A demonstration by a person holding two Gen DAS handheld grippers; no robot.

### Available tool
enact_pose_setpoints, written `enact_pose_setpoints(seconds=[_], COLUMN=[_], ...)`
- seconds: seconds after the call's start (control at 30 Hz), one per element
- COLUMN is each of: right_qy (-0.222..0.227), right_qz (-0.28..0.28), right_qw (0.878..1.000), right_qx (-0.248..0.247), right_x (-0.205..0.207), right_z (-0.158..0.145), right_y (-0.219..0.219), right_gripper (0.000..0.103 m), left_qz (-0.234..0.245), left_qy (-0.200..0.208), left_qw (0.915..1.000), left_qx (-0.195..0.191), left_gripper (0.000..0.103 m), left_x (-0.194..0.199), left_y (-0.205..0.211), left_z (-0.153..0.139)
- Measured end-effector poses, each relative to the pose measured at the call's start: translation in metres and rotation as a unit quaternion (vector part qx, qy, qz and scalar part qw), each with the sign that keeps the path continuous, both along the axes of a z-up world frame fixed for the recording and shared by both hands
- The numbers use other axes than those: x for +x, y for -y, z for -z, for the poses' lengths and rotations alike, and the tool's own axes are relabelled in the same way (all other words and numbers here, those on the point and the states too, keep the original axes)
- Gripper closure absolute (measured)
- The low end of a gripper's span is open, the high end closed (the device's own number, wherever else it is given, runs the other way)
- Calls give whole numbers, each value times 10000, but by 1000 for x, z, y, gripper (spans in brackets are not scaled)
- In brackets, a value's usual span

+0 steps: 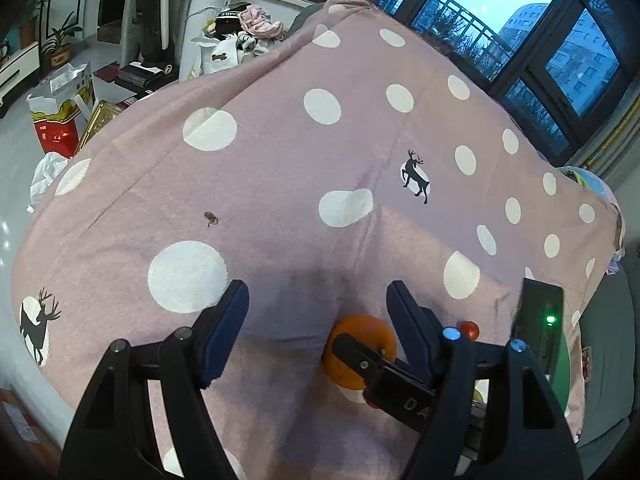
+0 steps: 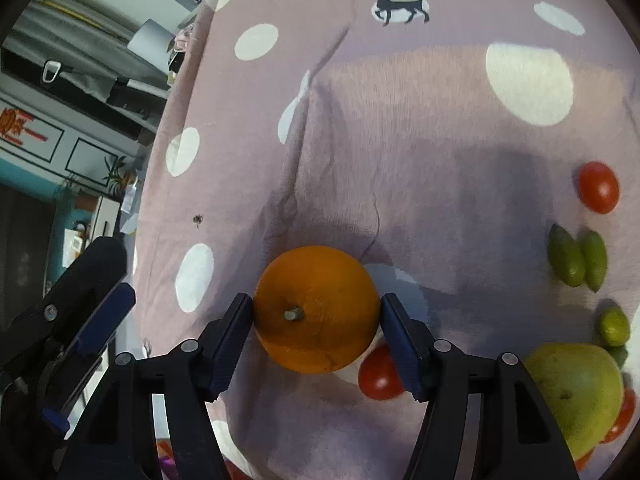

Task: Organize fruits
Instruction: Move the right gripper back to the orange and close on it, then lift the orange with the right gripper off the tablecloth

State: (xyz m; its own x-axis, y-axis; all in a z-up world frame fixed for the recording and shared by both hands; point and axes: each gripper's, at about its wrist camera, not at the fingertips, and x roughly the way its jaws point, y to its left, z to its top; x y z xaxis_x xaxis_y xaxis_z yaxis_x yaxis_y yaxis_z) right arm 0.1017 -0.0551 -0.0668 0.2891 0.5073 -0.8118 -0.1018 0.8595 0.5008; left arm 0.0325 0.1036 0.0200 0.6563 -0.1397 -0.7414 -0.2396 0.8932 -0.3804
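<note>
I'm in a home, probably a bedroom or living room. A pink polka-dot sheet [image 1: 280,184] with deer prints covers the surface, with heaped laundry [image 1: 248,28], a potted plant [image 1: 60,46] and dusk-lit windows [image 1: 520,40] behind.

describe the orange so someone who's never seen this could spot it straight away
On the pink polka-dot cloth, look between the fingers of the right gripper. The orange sits there, stem stub up: the only orange fruit, bigger than the red tomato beside it.

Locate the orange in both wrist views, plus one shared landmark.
Left wrist: orange low, right of centre, partly behind the right gripper's finger.
Right wrist: orange low centre, between the right gripper fingers.
Shared landmark: the small dark speck on the pink dotted cloth.
</note>
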Motion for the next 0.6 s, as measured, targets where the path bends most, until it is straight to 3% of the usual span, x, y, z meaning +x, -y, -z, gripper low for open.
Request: enact_pose_setpoints(seconds=[0.23,0.6], right_qy=[89,531], right_qz=[30,841], right_qw=[9999,9922], right_qx=[-91,-745], right_x=[-1,-2], right_z=[-1,-20], right_y=[-1,26], right_gripper=[38,38], left_qz=[47,319], left_qy=[-20,-15], left_qw=[10000,9995], left_qx=[-22,-53], left_gripper=[31,31], left_x=[0,5], left_y=[2,15], left_z=[2,5])
